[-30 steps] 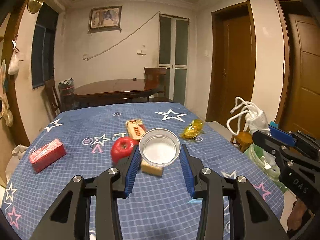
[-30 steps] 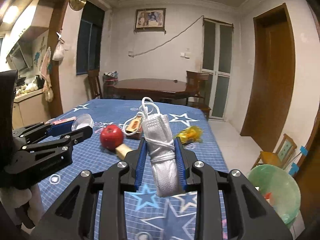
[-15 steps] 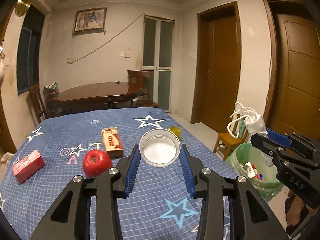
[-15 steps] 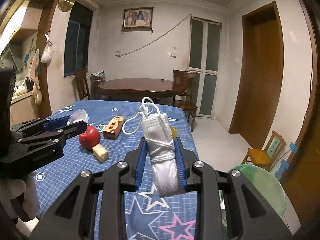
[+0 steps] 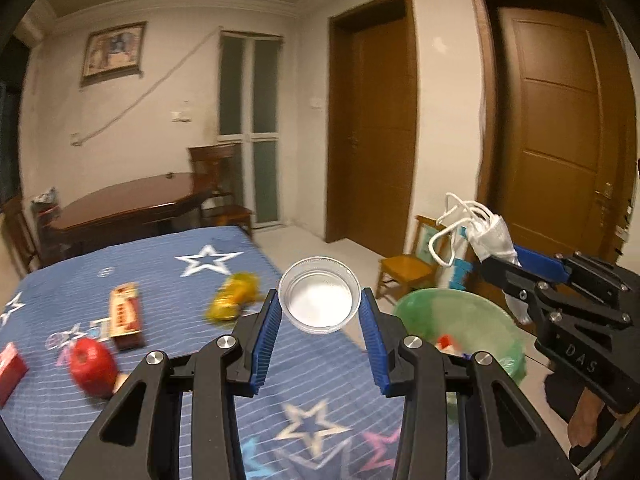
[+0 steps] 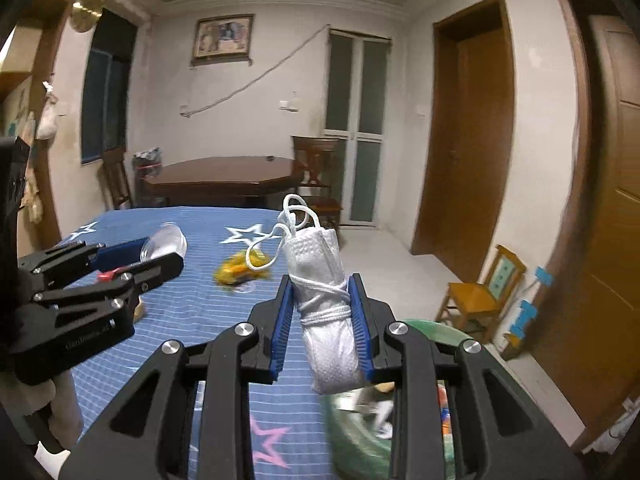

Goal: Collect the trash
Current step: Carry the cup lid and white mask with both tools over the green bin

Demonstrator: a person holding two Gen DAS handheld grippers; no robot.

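Left gripper [image 5: 320,312] is up over the near right edge of the blue star-print tablecloth [image 5: 168,280], and its blue pads [image 5: 266,340] are pressed against either side of a clear plastic cup [image 5: 319,295], open mouth facing the camera, pale bottom showing. The cup sits right at the fingertips, held off the cloth. Just below and to its right, down on the floor beside the table, there's the green trash bin [image 5: 472,320] with bits of rubbish inside.

Over to the right gripper [image 6: 322,312]: it's clamped on a rolled white face mask [image 6: 326,312], ear loops wound round its middle and curling free above the top. The roll stands nearly upright between the blue pads, sticking out above and below them. The green bin's rim [image 6: 432,328] peeks out directly under this gripper, blurred.

On the cloth, well apart from both grippers: a yellow wrapper [image 5: 234,298] nearest the cup, a long orange-and-white box [image 5: 126,316], a red apple [image 5: 92,364] blurred at the left, and a red packet [image 5: 10,368] at the edge. Beyond the table, a dark wooden dining table [image 6: 224,178] and a small yellow chair [image 6: 480,296] by the brown doors.
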